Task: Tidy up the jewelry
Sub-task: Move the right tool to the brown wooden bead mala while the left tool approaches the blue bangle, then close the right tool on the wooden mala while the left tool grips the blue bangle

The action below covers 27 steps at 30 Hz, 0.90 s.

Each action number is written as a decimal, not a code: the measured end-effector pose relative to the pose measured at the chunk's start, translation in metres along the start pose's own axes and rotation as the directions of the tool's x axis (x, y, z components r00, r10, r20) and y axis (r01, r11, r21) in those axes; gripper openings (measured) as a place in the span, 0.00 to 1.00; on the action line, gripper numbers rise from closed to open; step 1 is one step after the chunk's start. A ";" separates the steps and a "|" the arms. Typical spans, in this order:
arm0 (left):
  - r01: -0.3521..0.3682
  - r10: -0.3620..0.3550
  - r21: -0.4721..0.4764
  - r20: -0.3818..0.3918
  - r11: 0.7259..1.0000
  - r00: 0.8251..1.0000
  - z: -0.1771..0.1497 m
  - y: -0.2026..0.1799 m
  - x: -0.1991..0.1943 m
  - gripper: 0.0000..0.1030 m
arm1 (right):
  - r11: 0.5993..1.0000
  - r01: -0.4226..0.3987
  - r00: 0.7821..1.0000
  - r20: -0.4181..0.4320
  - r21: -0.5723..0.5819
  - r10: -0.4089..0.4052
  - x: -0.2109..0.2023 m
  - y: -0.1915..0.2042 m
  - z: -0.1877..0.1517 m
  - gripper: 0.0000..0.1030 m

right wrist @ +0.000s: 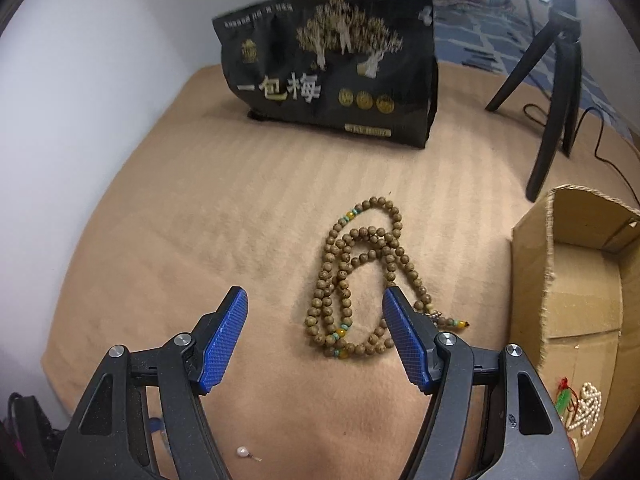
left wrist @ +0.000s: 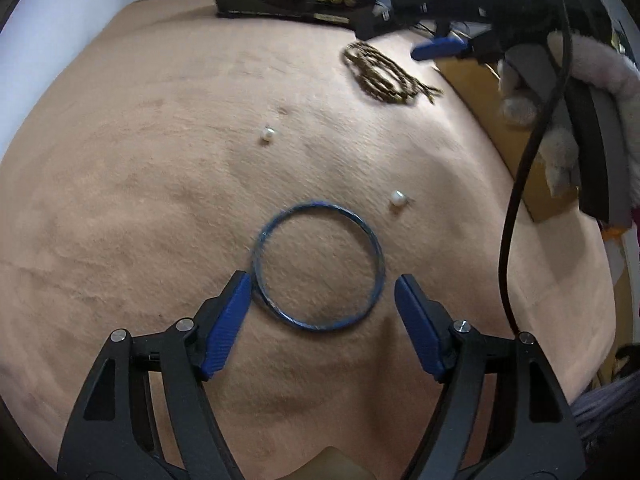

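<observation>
Hovering low over the tan blanket, the left gripper has its jaws spread wide on both sides of the blue bangle. The left pad seems to touch the ring's outer edge or stand just beside it, while the right pad is a little apart, so nothing is pinched yet. The bangle lies flat, just ahead of the fingertips; being round, it has no long axis and points nowhere. I think the wide jaws are meant to take it across its whole width.

The right gripper is also spread and holds nothing. The bead necklace lies between and ahead of its pads, coiled in loose loops; its length runs away from the gripper, slightly to the right, and its tail end sits beside the right pad. To the right of this gripper stands the open box, already with some pale beads in it, probably the place for all pieces. Two pearls lie loose ahead of the left gripper.
</observation>
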<state>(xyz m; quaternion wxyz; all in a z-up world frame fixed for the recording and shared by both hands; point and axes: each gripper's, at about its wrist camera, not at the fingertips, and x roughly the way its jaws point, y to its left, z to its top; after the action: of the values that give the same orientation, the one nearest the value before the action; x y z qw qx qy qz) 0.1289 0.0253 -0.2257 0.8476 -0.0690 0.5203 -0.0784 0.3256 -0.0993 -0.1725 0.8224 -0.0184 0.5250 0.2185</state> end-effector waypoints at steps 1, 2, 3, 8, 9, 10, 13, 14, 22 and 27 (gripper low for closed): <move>-0.004 0.005 -0.021 0.012 1.000 1.000 0.001 0.003 -0.001 0.74 | 1.000 -0.001 1.000 -0.010 -0.005 0.001 0.003 0.000 0.000 0.68; -0.003 0.004 -0.035 0.018 0.999 1.000 0.002 0.004 0.000 0.74 | 1.000 0.002 1.000 -0.025 -0.015 -0.002 0.009 0.000 0.000 0.68; -0.001 0.002 -0.051 0.023 0.999 1.000 0.003 0.007 0.001 0.74 | 1.000 0.013 0.999 -0.039 -0.025 -0.014 0.015 0.001 0.001 0.68; -0.019 0.020 -0.025 0.037 0.999 0.999 0.004 0.004 0.005 0.74 | 0.998 0.051 0.996 -0.065 -0.034 -0.053 0.034 0.002 0.002 0.68; -0.022 0.023 -0.017 0.042 1.000 0.999 0.004 0.001 0.007 0.74 | 0.998 0.061 0.995 -0.074 -0.035 -0.063 0.038 0.003 0.001 0.68; -0.029 0.030 -0.009 0.045 1.000 0.999 0.004 0.000 0.007 0.74 | 0.997 0.068 0.994 -0.079 -0.038 -0.071 0.041 0.003 0.001 0.68; -0.044 0.043 0.011 0.045 0.999 0.998 0.006 -0.004 0.011 0.74 | 0.991 0.114 0.990 -0.081 -0.070 -0.119 0.048 0.009 0.000 0.68; -0.045 0.044 0.011 0.045 0.999 0.998 0.006 -0.004 0.011 0.74 | 0.989 0.125 0.988 -0.079 -0.078 -0.131 0.048 0.010 -0.001 0.68; -0.036 0.035 0.016 0.056 0.999 0.998 0.004 -0.006 0.006 0.66 | 0.979 0.164 0.982 -0.072 -0.120 -0.174 0.048 0.022 -0.005 0.68; -0.009 0.009 -0.004 0.052 1.000 0.999 0.001 -0.006 0.000 0.67 | 0.983 0.150 0.985 -0.075 -0.109 -0.158 0.047 0.023 -0.006 0.68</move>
<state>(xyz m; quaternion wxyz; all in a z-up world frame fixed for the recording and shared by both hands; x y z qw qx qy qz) 0.1296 0.0199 -0.2240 0.8610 -0.0701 0.4986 -0.0719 0.3283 -0.0637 -0.2115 0.8121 -0.1106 0.5439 0.1799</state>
